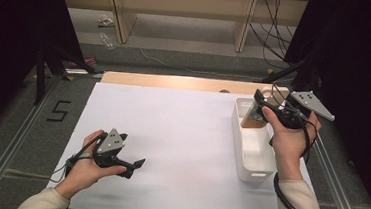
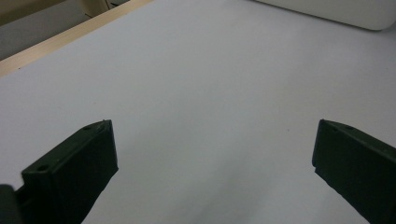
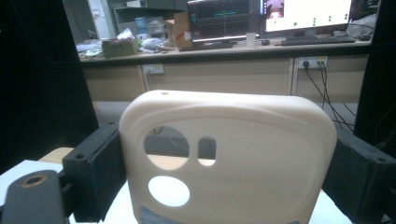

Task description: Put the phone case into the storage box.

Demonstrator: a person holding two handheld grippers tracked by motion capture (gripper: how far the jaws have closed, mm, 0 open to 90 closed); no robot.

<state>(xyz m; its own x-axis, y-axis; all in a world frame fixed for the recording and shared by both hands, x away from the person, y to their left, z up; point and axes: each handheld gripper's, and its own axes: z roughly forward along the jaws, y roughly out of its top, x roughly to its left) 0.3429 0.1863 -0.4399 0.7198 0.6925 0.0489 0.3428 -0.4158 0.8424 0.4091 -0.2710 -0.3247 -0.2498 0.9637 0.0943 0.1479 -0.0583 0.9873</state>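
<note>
A: In the high view, what is held over the bin (image 1: 251,157)?

B: A cream case (image 1: 253,117) is clamped in the right gripper (image 1: 259,108), above the far end of the bin, which stands at the right edge of the white surface (image 1: 170,143). The left gripper (image 1: 136,165) is rested on the surface, well apart from the bin, to its left.

A: And in the left gripper view?

B: The left gripper's jaws are spread wide, with bare surface between them and nothing held. A corner of the bin (image 2: 336,11) is seen at the top.

A: In the right gripper view?

B: The case (image 3: 229,158) is seen upright between the jaws, which are pressed against its two sides. They are held wide, since the case itself is wide. Three cut-outs are visible in its face. Desks and monitors are seen far beyond the bin.

A: How should the step be done well?

B: Lowering into the bin is judged to be in hand. The case should be kept upright and centred between the bin's walls, so that no rim is struck. The grip should be released only once the case is seated on the bin's floor. The left gripper should be kept away from the bin.
</note>
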